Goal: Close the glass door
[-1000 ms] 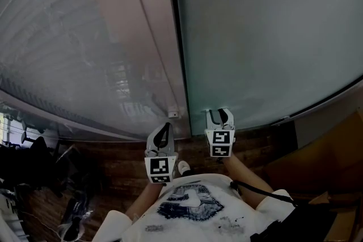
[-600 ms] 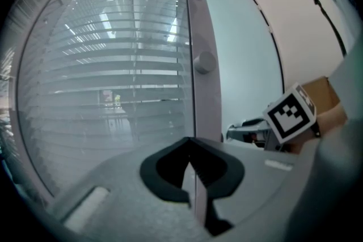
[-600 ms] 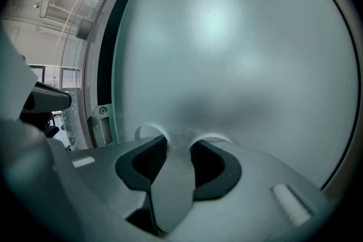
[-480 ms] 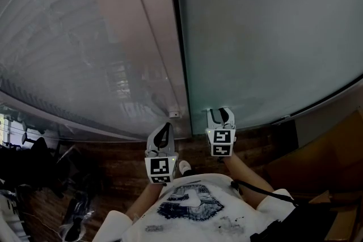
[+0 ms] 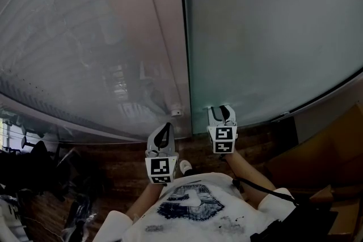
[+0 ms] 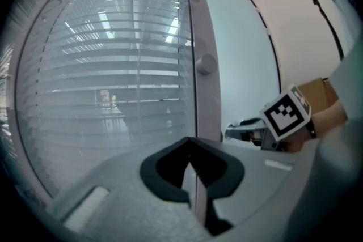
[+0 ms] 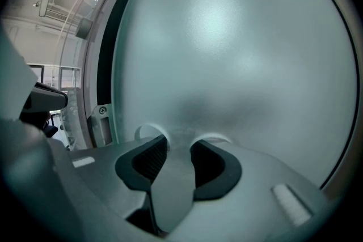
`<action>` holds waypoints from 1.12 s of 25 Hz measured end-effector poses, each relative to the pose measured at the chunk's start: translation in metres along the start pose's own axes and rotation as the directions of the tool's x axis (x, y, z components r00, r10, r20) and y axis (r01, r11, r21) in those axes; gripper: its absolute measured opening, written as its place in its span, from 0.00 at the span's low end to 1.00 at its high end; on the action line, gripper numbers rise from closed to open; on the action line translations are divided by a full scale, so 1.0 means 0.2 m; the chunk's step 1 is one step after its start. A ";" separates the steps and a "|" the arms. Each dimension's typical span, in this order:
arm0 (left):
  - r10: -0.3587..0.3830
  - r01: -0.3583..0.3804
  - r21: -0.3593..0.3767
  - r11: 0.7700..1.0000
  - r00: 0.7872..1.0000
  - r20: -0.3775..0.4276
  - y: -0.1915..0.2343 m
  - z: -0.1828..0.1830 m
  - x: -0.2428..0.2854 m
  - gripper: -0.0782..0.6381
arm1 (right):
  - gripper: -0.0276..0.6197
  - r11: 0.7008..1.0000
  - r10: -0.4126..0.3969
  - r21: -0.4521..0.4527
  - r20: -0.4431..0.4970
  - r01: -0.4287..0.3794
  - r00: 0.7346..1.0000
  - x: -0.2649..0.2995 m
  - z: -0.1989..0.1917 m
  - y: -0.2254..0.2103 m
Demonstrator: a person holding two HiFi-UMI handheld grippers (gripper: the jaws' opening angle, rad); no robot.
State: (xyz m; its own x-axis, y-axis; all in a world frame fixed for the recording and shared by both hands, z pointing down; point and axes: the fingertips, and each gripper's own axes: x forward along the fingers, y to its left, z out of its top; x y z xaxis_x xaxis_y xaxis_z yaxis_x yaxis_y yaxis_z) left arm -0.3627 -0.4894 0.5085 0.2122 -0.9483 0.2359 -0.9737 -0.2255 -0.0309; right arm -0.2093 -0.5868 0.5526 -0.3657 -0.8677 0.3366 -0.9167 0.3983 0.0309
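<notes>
Two grippers low before the frosted glass door (image 5: 272,37): left gripper (image 5: 164,127) clenched, empty; right gripper (image 5: 221,111) released, tips just at it.

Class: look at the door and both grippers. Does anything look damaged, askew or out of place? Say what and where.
Nothing stands out. The frosted door is unbroken, and its edge runs straight along the post. The right gripper holds its open jaws at the glass; the left gripper is shut and empty.

Brown wood floor (image 5: 113,158), slatted blinds (image 6: 113,65) at left, cardboard box (image 5: 324,151) right.
</notes>
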 end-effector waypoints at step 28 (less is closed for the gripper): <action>-0.088 0.088 0.001 0.996 0.996 -0.007 -0.09 -0.09 -0.27 0.11 | 0.21 0.993 -0.050 0.110 0.036 0.046 0.998 -0.38 -0.13 -0.03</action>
State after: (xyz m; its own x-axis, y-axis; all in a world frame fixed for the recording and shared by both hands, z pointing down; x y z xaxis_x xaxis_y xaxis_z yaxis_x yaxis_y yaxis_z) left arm -0.3589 -0.4295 0.5138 0.2966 -0.9232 0.2443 -0.9512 -0.3084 -0.0107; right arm -0.1716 -0.5149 0.5509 -0.3248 -0.8968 0.3005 -0.9447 0.3229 -0.0574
